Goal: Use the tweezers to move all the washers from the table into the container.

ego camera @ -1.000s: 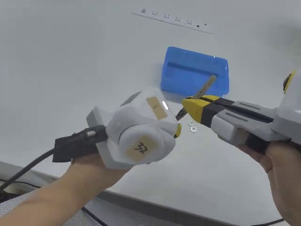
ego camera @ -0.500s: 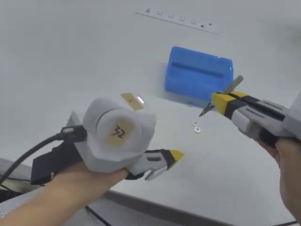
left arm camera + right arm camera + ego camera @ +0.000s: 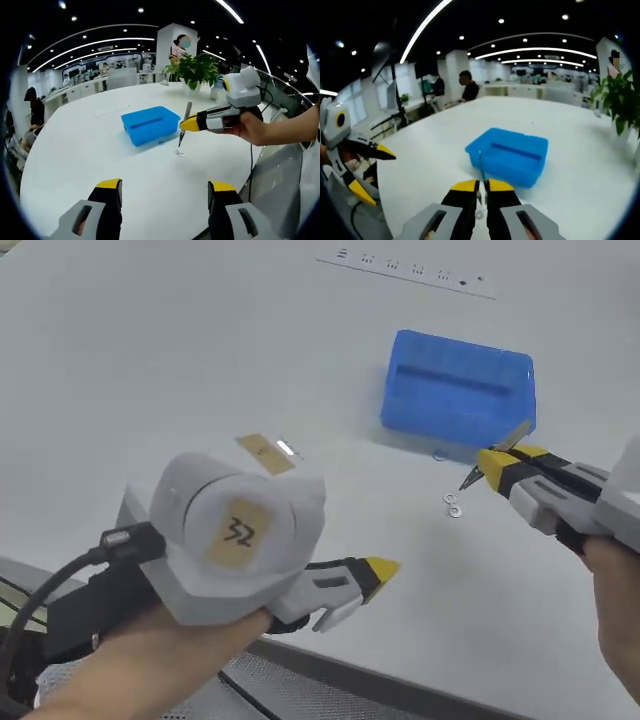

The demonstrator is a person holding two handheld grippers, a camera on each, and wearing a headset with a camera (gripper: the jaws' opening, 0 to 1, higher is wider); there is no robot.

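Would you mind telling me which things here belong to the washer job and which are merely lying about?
For the job:
tweezers, clamped in the right gripper
washers on the table
blue container
left gripper, open and holding nothing

Lying about:
power strip beyond the container
potted plant

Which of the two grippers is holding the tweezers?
The right gripper: its jaws are shut on the tweezers near the washers, while the left gripper has its jaws open and empty.
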